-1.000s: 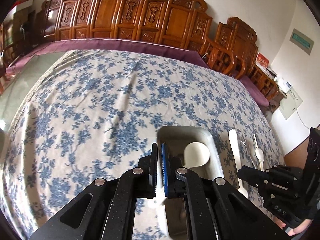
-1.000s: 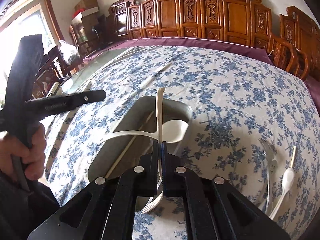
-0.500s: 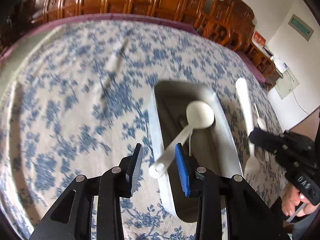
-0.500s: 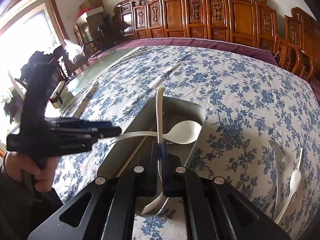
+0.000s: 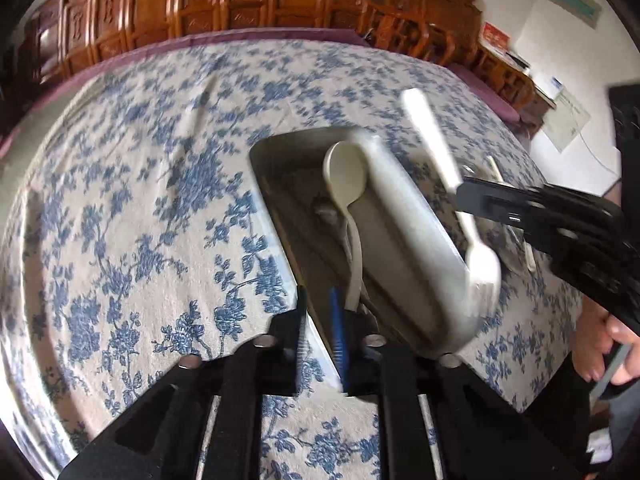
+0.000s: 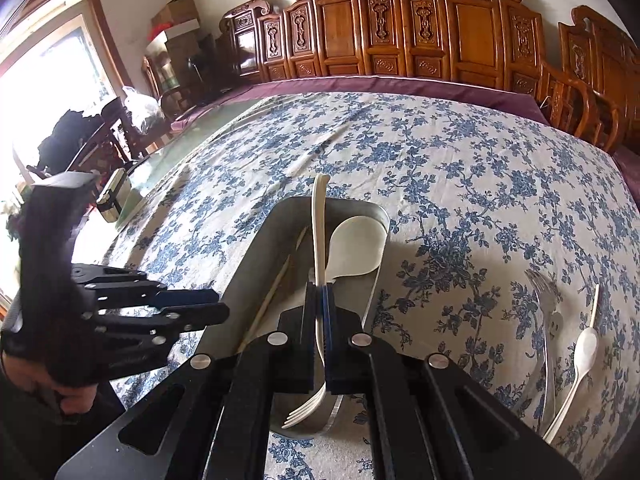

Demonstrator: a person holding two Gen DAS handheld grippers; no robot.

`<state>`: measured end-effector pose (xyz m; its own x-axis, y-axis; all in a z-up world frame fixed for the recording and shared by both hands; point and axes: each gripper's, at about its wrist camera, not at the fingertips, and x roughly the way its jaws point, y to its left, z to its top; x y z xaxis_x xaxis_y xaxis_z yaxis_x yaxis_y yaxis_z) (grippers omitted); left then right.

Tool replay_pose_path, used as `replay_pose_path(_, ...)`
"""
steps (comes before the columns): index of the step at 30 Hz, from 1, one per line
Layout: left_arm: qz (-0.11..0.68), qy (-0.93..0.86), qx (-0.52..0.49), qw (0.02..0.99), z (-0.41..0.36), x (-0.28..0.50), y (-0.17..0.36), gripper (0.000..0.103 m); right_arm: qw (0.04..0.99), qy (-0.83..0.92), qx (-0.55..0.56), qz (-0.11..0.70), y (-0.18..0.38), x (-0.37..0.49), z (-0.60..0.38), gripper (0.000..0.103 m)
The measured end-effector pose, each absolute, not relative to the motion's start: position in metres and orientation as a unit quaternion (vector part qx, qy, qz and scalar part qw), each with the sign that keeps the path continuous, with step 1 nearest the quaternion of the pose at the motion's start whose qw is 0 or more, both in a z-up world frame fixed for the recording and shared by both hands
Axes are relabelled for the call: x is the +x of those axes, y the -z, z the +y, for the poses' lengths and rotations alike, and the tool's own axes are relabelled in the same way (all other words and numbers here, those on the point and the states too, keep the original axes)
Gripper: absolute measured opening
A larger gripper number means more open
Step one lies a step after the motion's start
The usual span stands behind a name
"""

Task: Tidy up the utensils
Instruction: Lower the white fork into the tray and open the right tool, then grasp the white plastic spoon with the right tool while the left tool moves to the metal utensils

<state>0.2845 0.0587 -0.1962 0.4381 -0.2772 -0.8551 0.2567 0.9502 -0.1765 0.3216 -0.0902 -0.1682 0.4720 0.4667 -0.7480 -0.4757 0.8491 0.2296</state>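
A grey metal tray [image 6: 256, 248] [image 5: 412, 216] lies on the flowered tablecloth. In it rest a white spoon [image 6: 356, 248] [image 5: 346, 172] and a thin chopstick [image 6: 276, 288]. My right gripper [image 6: 320, 292] [image 5: 464, 196] is shut on a white plastic fork [image 6: 318, 216] [image 5: 432, 144], held above the tray with its tines pointing down. My left gripper [image 5: 318, 296] [image 6: 220, 306] hovers at the tray's near left edge. Its jaws are closing and stand almost together with nothing between them. The spoon's handle runs just right of its blue pad.
Right of the tray, a metal fork [image 6: 542, 292] and a small white spoon [image 6: 586, 344] lie on the cloth. Carved wooden chairs [image 6: 400, 28] line the far side of the table. A small metal box [image 6: 114, 196] sits near the left edge.
My left gripper opened, let the white spoon drop into the tray, then closed again while sinking and rolling. The right gripper kept still with the fork.
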Motion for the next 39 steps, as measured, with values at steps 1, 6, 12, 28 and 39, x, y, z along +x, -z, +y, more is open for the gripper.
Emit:
replay_pose_path(1,0.503,0.163,-0.012,0.848,0.057,0.282,0.193,0.005,0.858,-0.274,-0.006,0.435,0.169,0.322,-0.090,0.004)
replay_pose_path(6,0.490,0.164,-0.012,0.856,0.054,0.278,0.185,0.005,0.855,-0.275,-0.007,0.440,0.174,0.323,-0.088,0.004)
replay_pose_path(12,0.485,0.163,-0.019,0.859,0.055,0.281,0.183,0.005,0.848,-0.281,-0.018,0.450,0.188,0.329,-0.075,0.004)
replay_pose_path(28,0.475,0.158,-0.007,0.866,0.036,0.281,0.182,0.008,0.863,-0.255,-0.023,0.435,0.186,0.320,-0.125,0.015)
replay_pose_path(39,0.454,0.155,0.017,0.877,-0.008,0.274,0.168,0.023,0.883,-0.188,-0.026,0.430,0.179,0.292,-0.234,0.015)
